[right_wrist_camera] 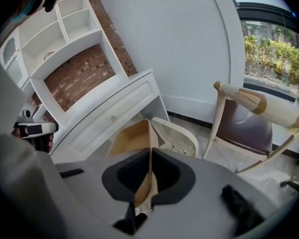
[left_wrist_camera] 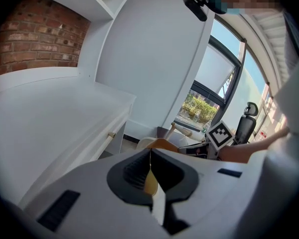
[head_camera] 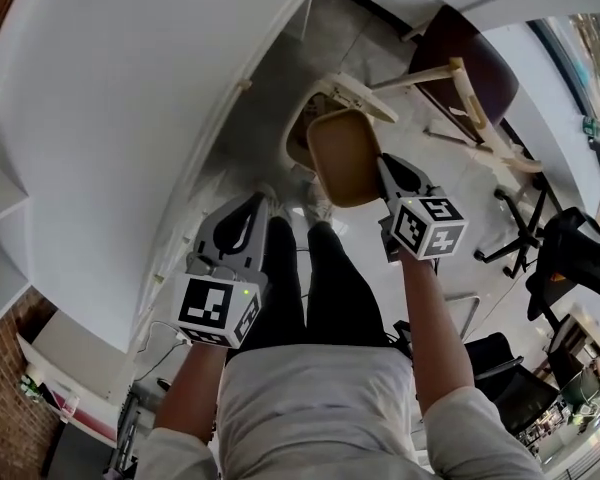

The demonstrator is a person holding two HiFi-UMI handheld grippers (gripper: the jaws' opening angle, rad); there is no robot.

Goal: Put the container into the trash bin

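A white desk point(head_camera: 120, 118) fills the space left of the trash bin point(head_camera: 294, 128), and its drawer front faces the bin. Nearer the person and left of the bin, the left gripper point(head_camera: 253, 208) hangs beside the person's black-clad legs point(head_camera: 302, 278). Its jaws are pressed together at the tips with nothing caught between them. The person's feet stand just short of the bin.

The bin is pale, stands on the grey floor, and its lid point(head_camera: 362, 93) is tipped open at the far side. The container point(head_camera: 342, 156), a shallow tan tray, is held in the air right at the bin's open mouth. From the head view it covers the right part of the opening. It is tilted up on edge and is not inside the bin.

The right gripper point(head_camera: 390, 170) is just right of the bin, its jaws clamped on the container's near wall, which stands thin and upright between the pads. Further right of the bin stands a wooden chair point(head_camera: 460, 63) with a dark seat.
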